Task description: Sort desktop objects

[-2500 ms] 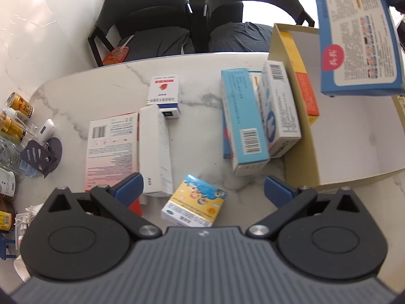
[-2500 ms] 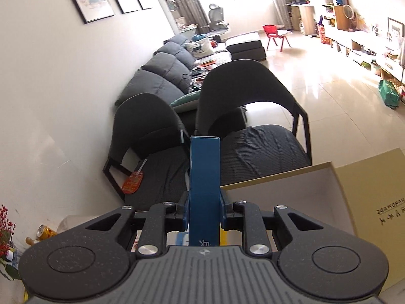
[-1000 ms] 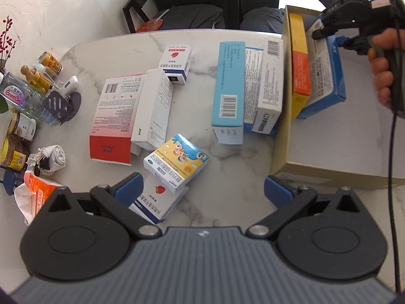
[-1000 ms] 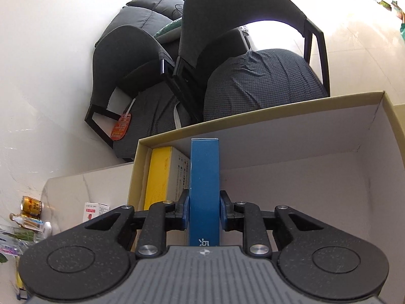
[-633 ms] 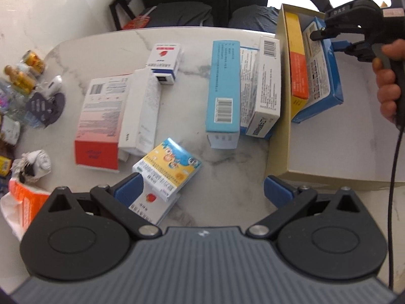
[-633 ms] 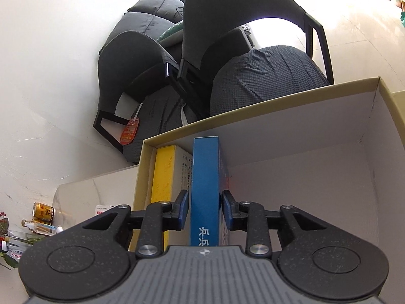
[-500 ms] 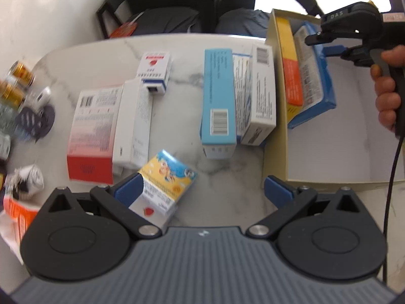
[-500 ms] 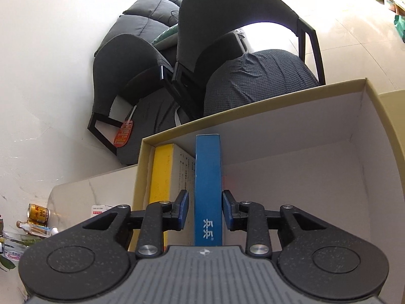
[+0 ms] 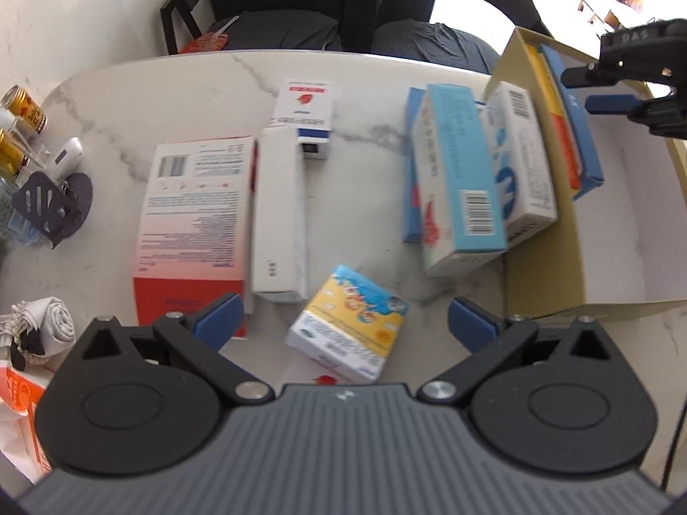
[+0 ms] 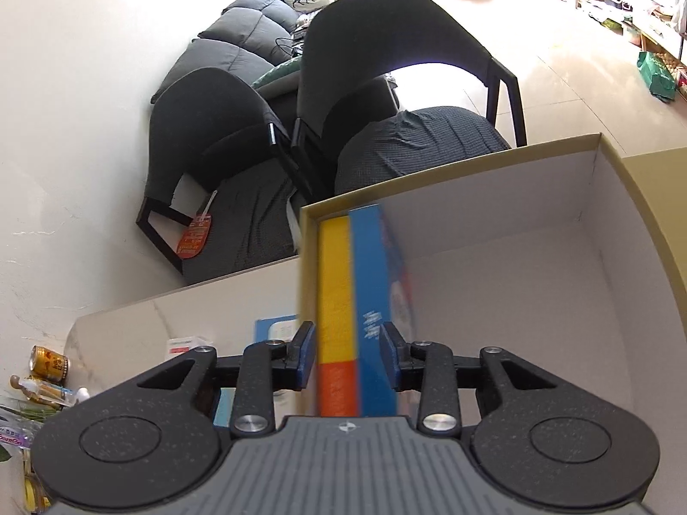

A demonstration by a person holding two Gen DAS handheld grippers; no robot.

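My left gripper point(image 9: 343, 321) is open and hangs over the marble table, with a small yellow-and-blue cartoon box point(image 9: 356, 313) lying below between its fingers, untouched. Further out lie a red-and-white box point(image 9: 193, 214), a long white box point(image 9: 279, 214), a small strawberry box point(image 9: 307, 116), a light-blue box point(image 9: 459, 171) and a white barcode box point(image 9: 524, 159). My right gripper point(image 10: 347, 356) hovers over the cardboard box point(image 10: 515, 197), its jaws opening. The blue box point(image 10: 371, 300) stands on edge beside a yellow box point(image 10: 335, 292); the pads stand clear of both.
Small bottles point(image 9: 21, 111), a black holder point(image 9: 47, 206), a rolled cloth point(image 9: 51, 326) and an orange packet point(image 9: 17, 390) crowd the table's left edge. Two dark chairs point(image 10: 386, 64) stand behind the table. The right part of the cardboard box floor point(image 9: 618, 231) is bare.
The right gripper let go of the blue box, which now stands in the cardboard box by the yellow one, and drew back upward. The left gripper sank toward the cartoon box.
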